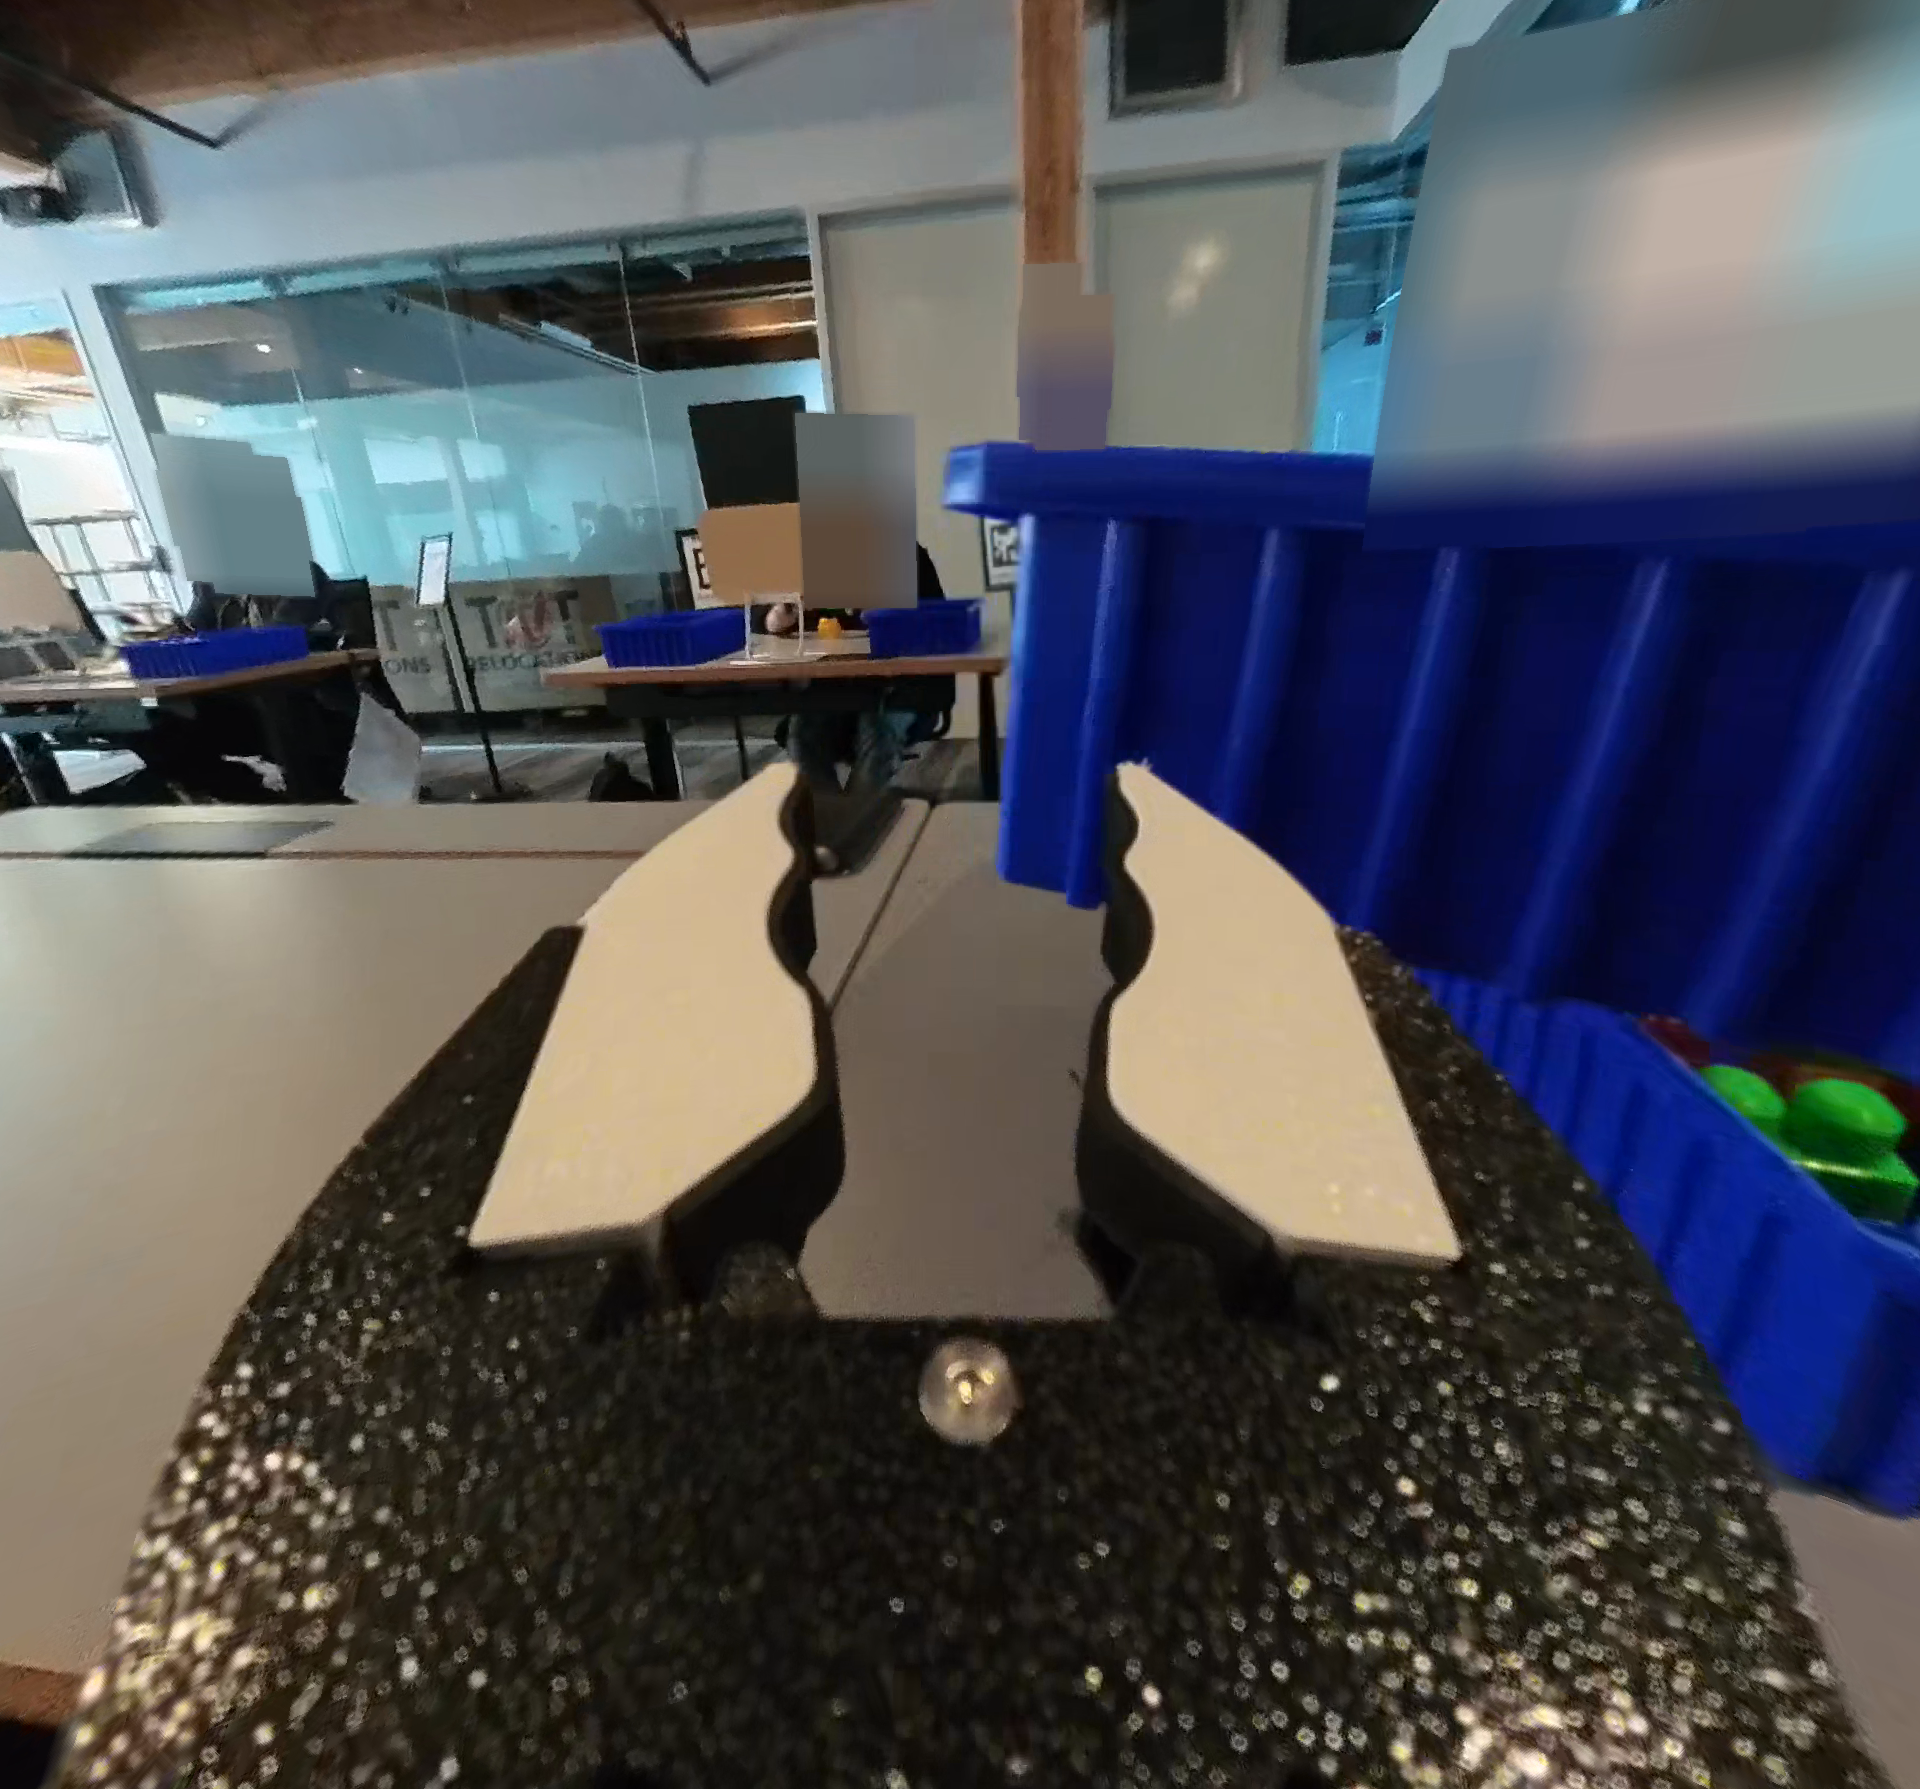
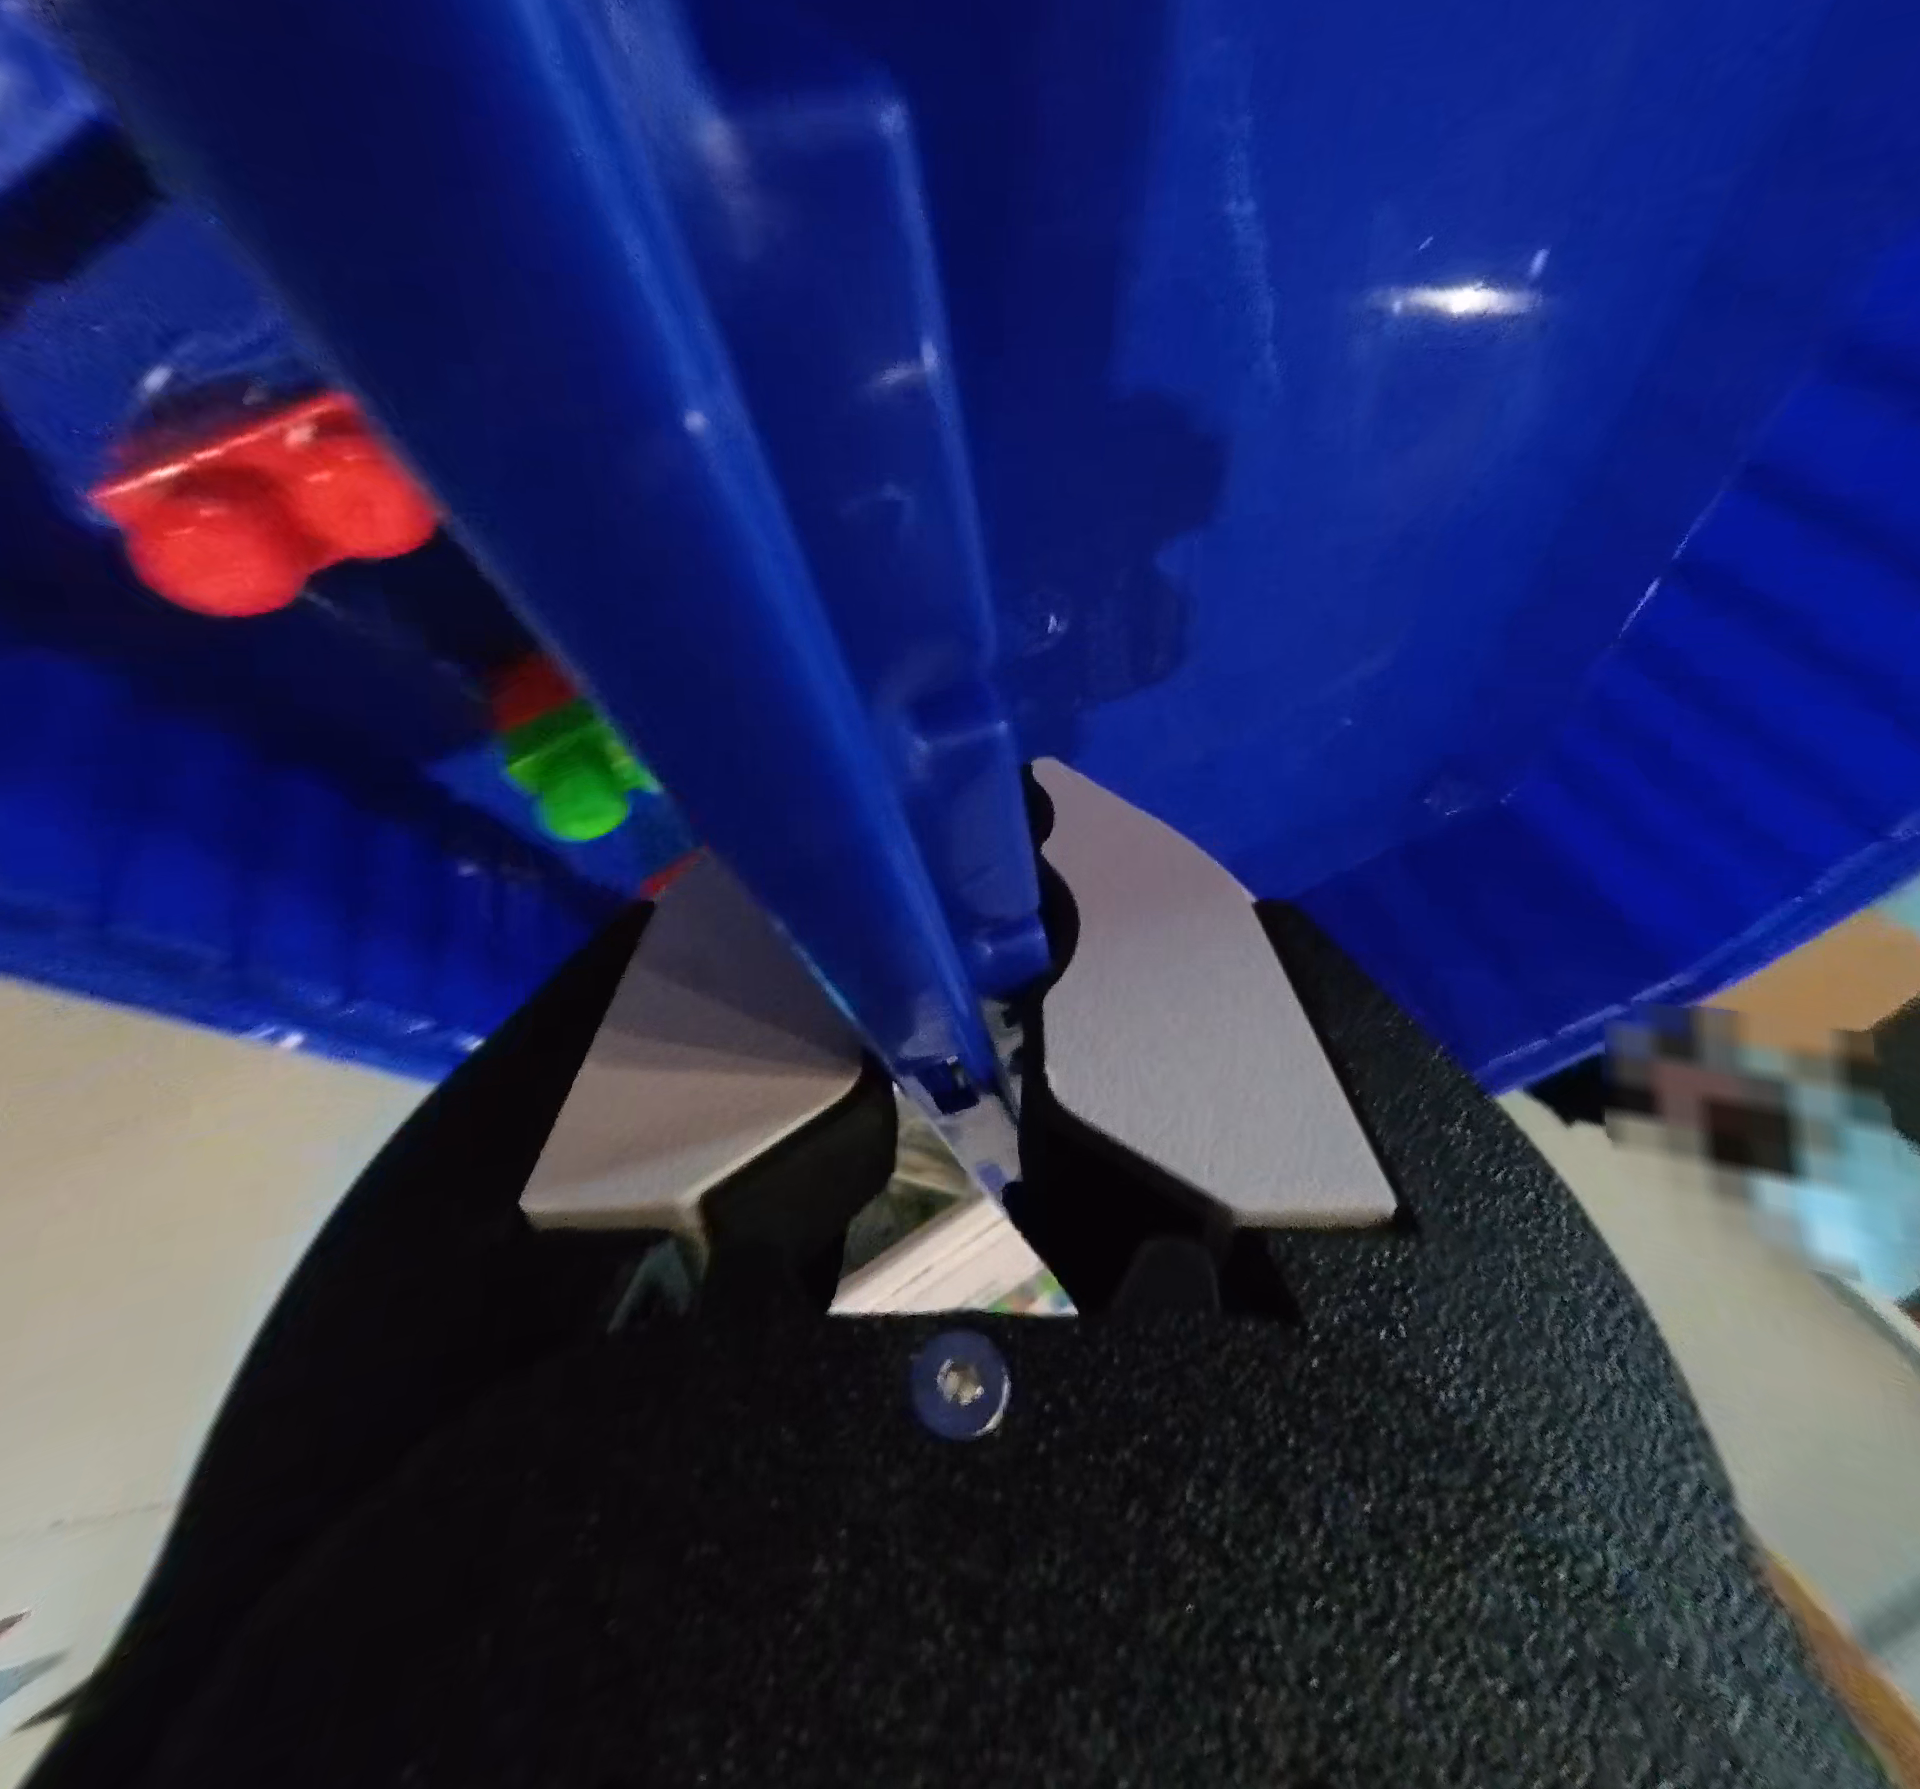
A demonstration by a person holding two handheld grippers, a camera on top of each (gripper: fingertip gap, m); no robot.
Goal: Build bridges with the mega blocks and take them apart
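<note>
My right gripper [image 2: 987,908] is shut on the wall of a blue plastic bin [image 2: 1247,389], which fills most of the right wrist view and looks tilted. To its left a red mega block [image 2: 260,524] and a green mega block [image 2: 571,783] show inside a second blue bin [image 2: 208,908]. My left gripper [image 1: 958,794] is open and empty, low over the grey table [image 1: 260,1012]. The ribbed wall of the raised bin [image 1: 1455,752] stands just right of it. Green blocks [image 1: 1839,1126] and a dark red one [image 1: 1683,1038] lie in the lower bin [image 1: 1662,1272].
A seam between two tabletops [image 1: 883,898] runs ahead of the left gripper. Farther back are other desks with blue trays [image 1: 675,638], a person seated behind one, glass partitions and a wooden post [image 1: 1049,129]. The table's wooden edge [image 2: 1829,1552] shows at the right. The left gripper's tips are roughly 35 centimeters from the right gripper's.
</note>
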